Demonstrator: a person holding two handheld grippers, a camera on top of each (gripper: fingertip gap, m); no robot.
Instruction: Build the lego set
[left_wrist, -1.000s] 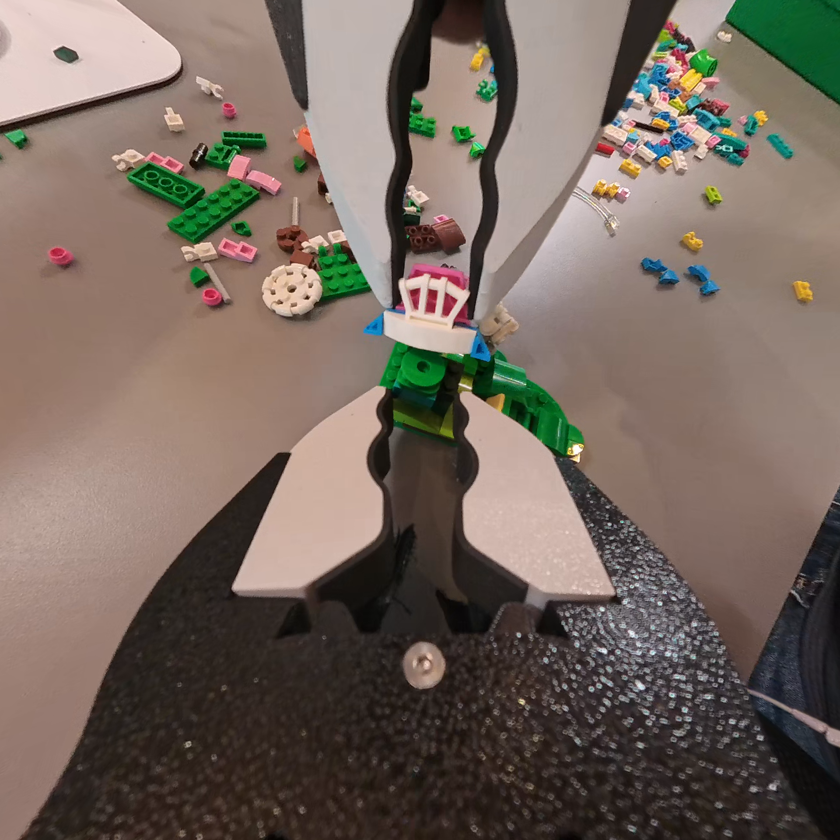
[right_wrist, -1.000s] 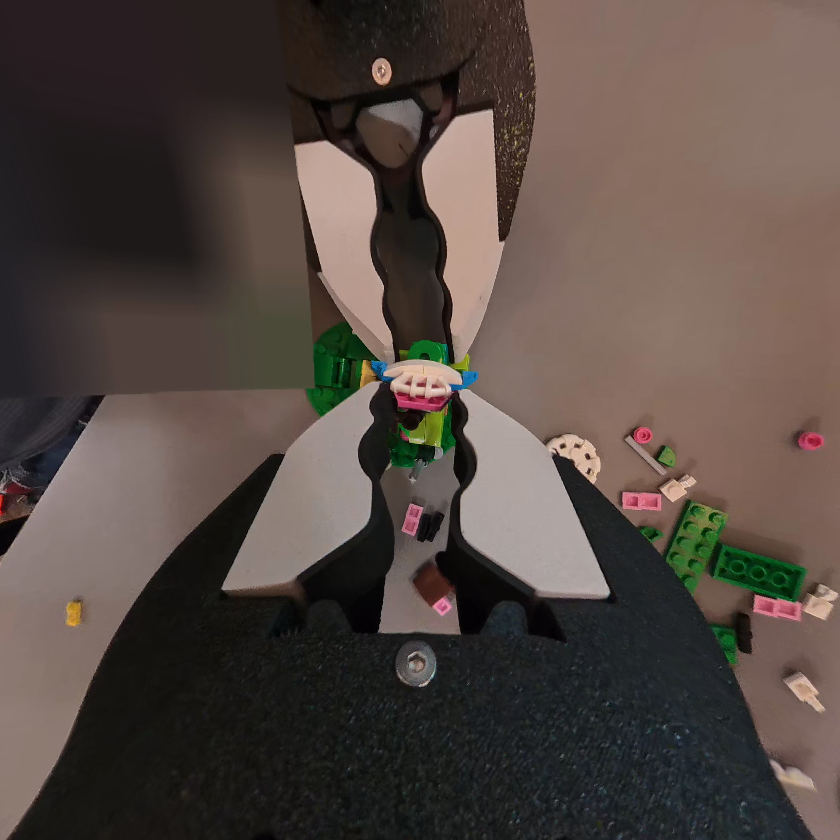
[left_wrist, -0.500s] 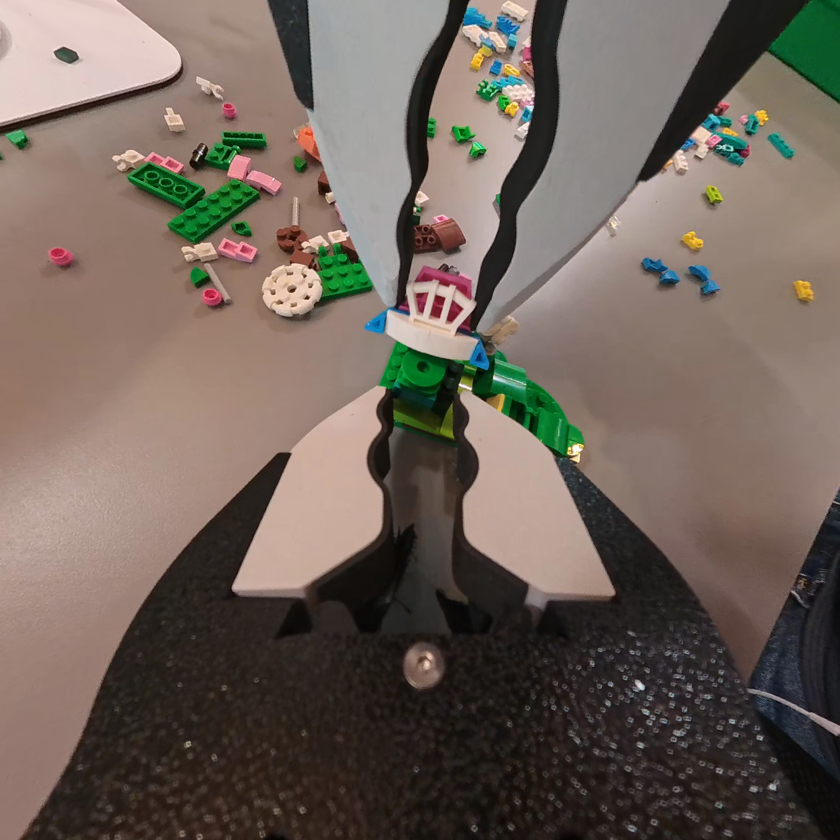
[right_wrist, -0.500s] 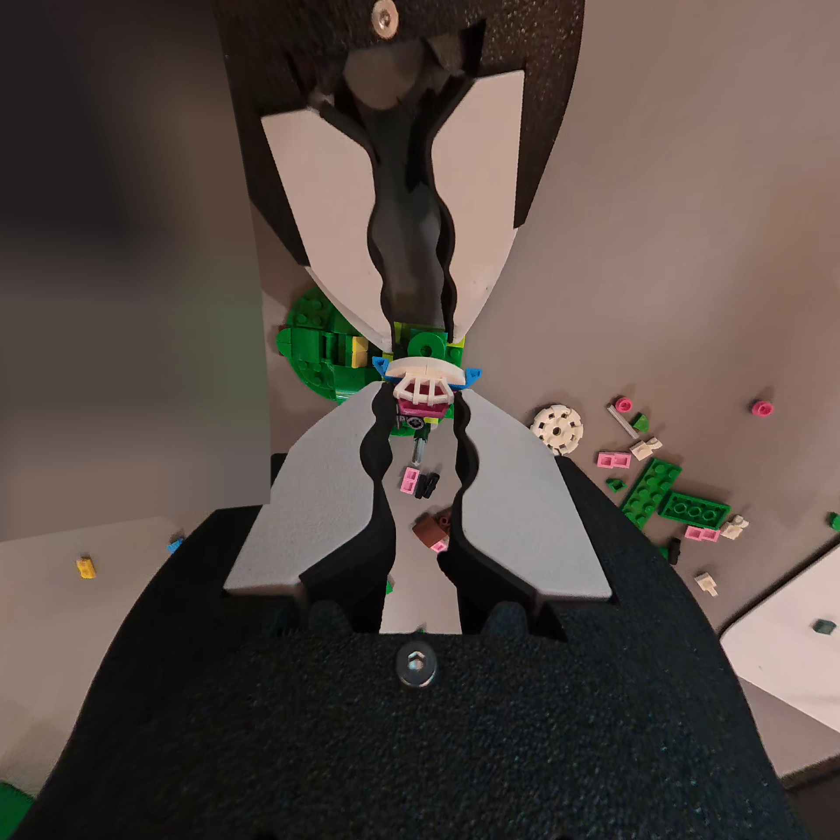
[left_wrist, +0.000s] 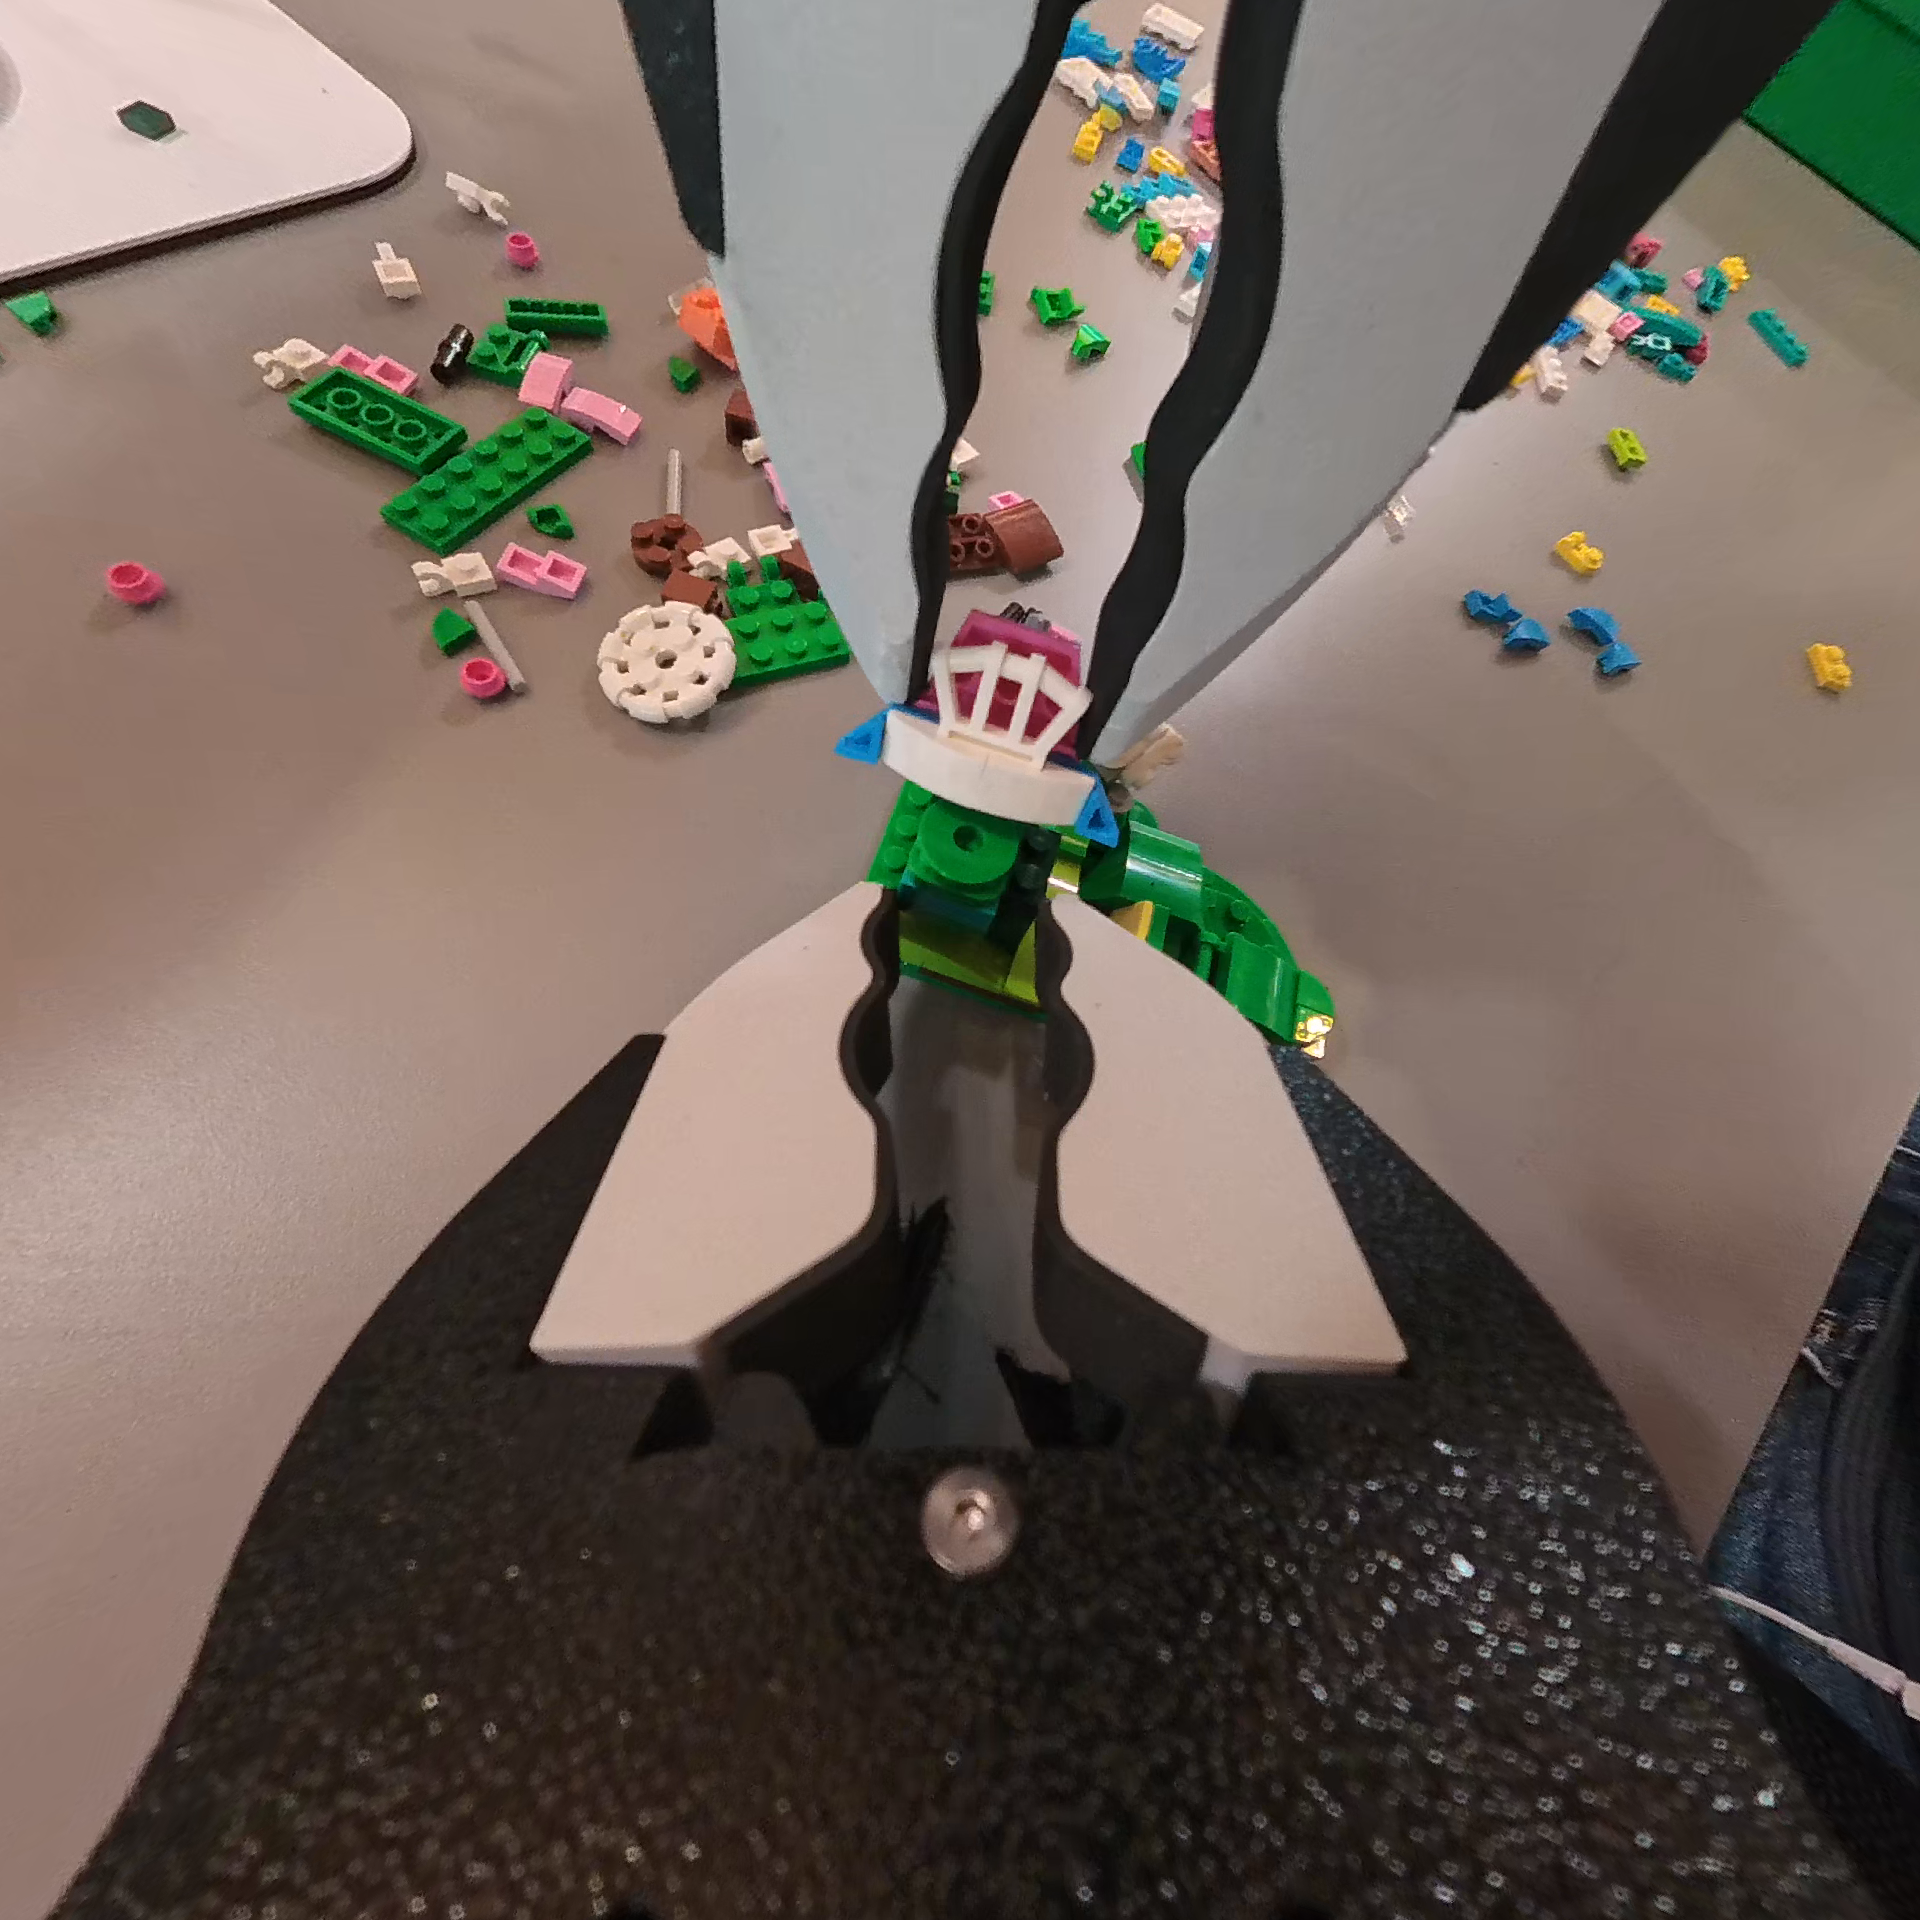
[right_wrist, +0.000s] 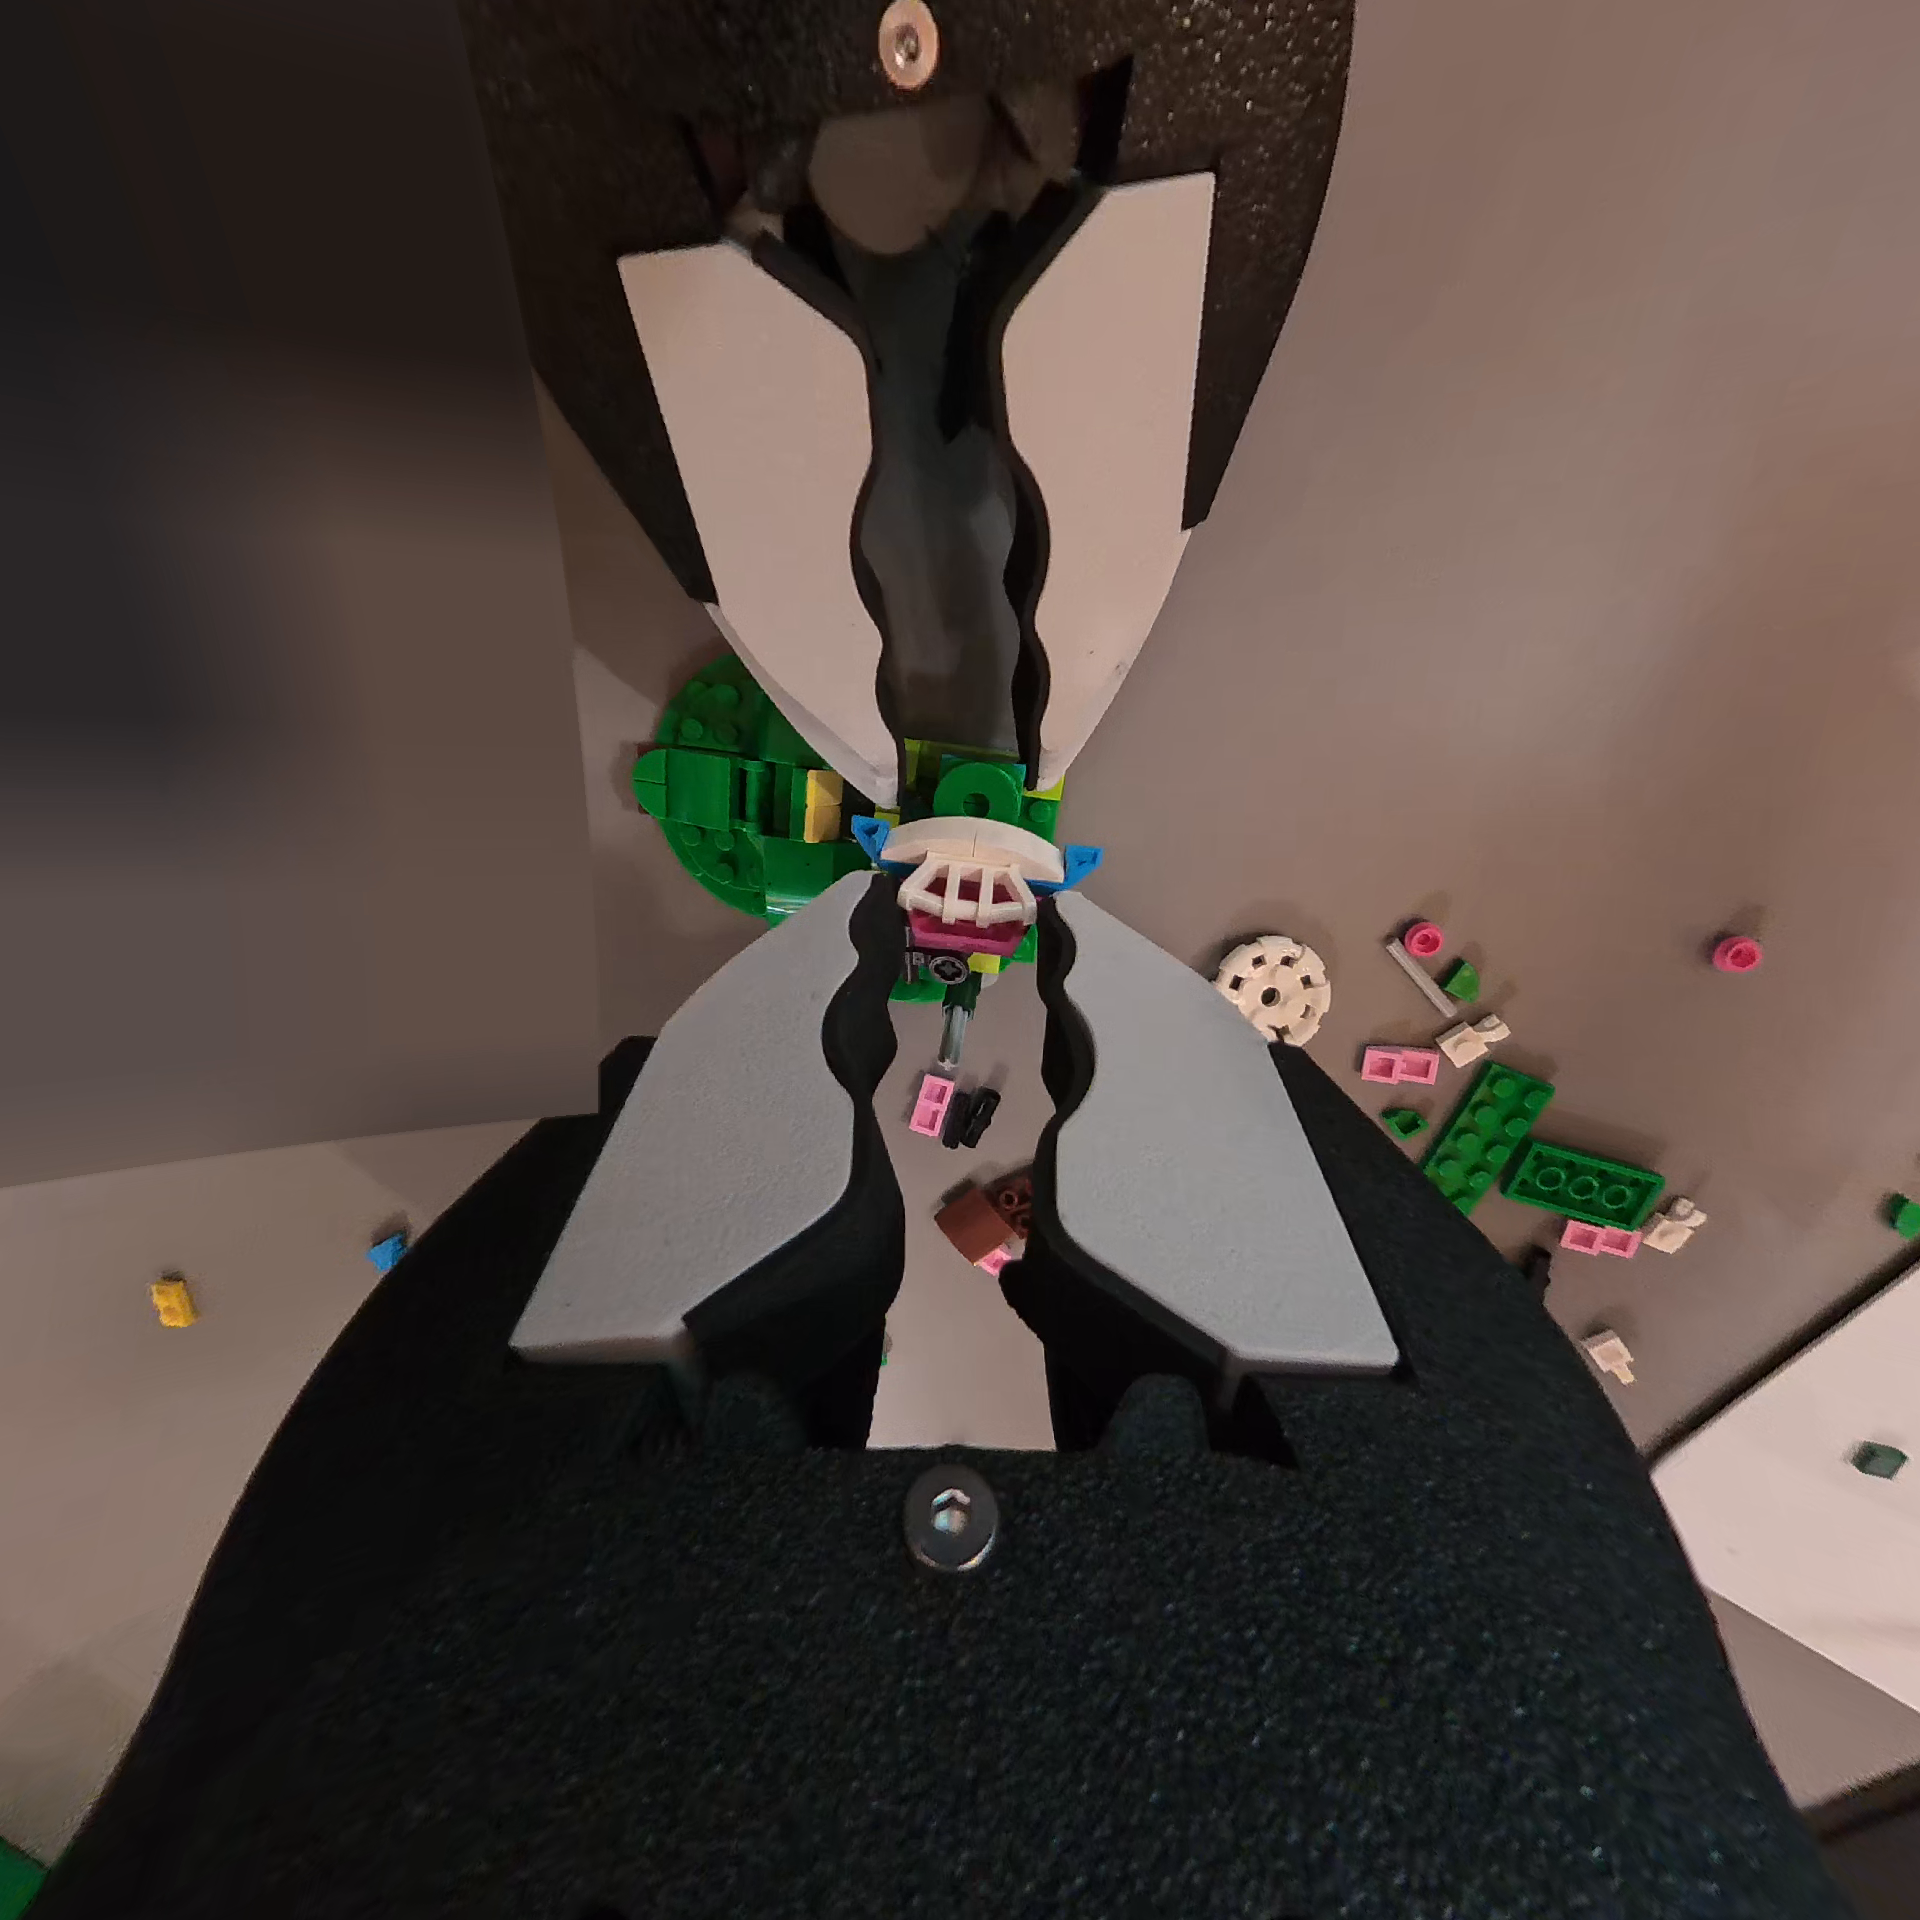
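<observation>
A green lego model (left_wrist: 1195, 914) on a round green base (right_wrist: 717, 727) stands on the grey table. My left gripper (left_wrist: 961, 935) is shut on its lime and green middle column (left_wrist: 966, 862). It also shows in the right wrist view (right_wrist: 966, 774), coming from above. A white fence-like piece with a magenta core and blue tips (left_wrist: 982, 764) sits on top of the column. My right gripper (right_wrist: 956, 899) is shut on this piece (right_wrist: 966, 847), one finger at each side. In the left wrist view the right gripper (left_wrist: 1003, 712) reaches down from the top.
Loose bricks lie behind the model: green plates (left_wrist: 488, 478), a white round piece (left_wrist: 662, 662), pink and brown bits. A heap of coloured bricks (left_wrist: 1652, 322) is at the back right. A white board (left_wrist: 208, 125) is at the far left. A person's jeans (left_wrist: 1849, 1455) show at the right edge. The grippers are tip to tip, or close to it.
The right gripper has tilted and lifted at its rear while its fingertips stay on the white and magenta piece. The left gripper and the green model have not moved.
</observation>
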